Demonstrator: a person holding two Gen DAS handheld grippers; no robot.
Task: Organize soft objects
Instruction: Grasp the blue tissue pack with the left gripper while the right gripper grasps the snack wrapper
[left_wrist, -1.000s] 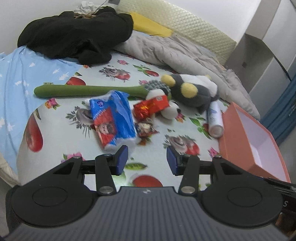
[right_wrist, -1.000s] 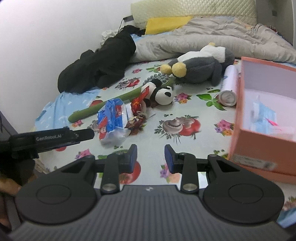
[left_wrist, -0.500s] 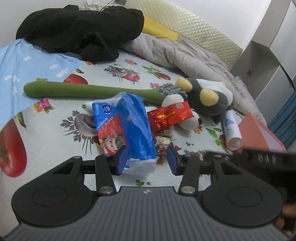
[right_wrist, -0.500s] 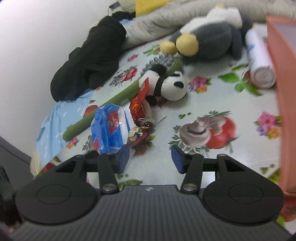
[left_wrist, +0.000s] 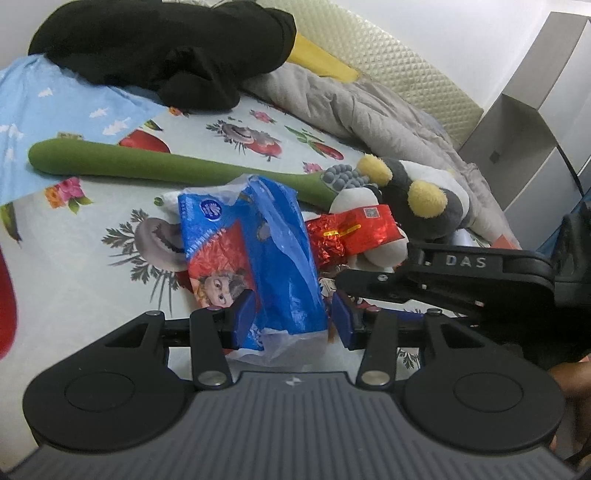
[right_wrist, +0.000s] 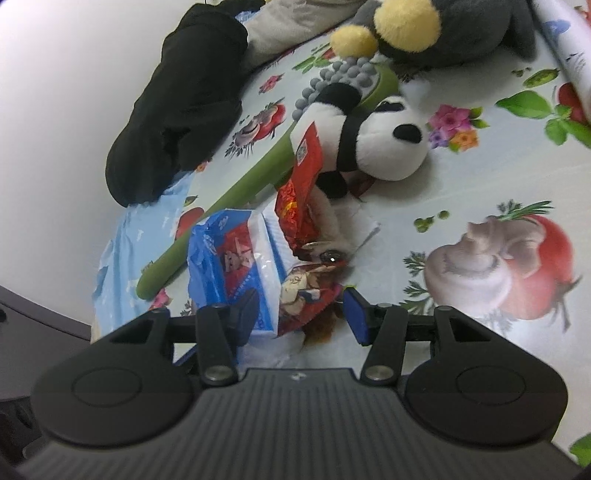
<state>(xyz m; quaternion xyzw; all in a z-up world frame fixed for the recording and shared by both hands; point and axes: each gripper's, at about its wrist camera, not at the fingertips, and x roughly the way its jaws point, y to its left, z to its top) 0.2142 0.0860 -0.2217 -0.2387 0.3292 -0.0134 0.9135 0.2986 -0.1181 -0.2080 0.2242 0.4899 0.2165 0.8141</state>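
A blue tissue pack (left_wrist: 258, 251) lies on the flower-print bed sheet (left_wrist: 92, 266). Its near end sits between the blue pads of my left gripper (left_wrist: 293, 319), which is open and does not squeeze it. My right gripper (right_wrist: 301, 314) is open too, straddling a small red cartoon snack packet (right_wrist: 306, 291) and the corner of the tissue pack (right_wrist: 236, 266). Behind these lie a red foil packet (right_wrist: 299, 192), a panda plush (right_wrist: 373, 147), a grey penguin plush with yellow feet (left_wrist: 424, 195) and a long green plush stick (left_wrist: 147, 162).
Black clothes (left_wrist: 166, 48) and a grey quilt (left_wrist: 369, 114) are heaped at the far side of the bed, with a light blue cloth (left_wrist: 55, 99) at the left. A white cylinder (right_wrist: 569, 55) lies by the penguin. The right gripper's body (left_wrist: 461, 280) crosses the left wrist view's right side.
Both grippers came down and forward onto the pile. The right gripper's jaws widened, it rolled, and it entered the left wrist view. The tissue pack now sits between the left pads.
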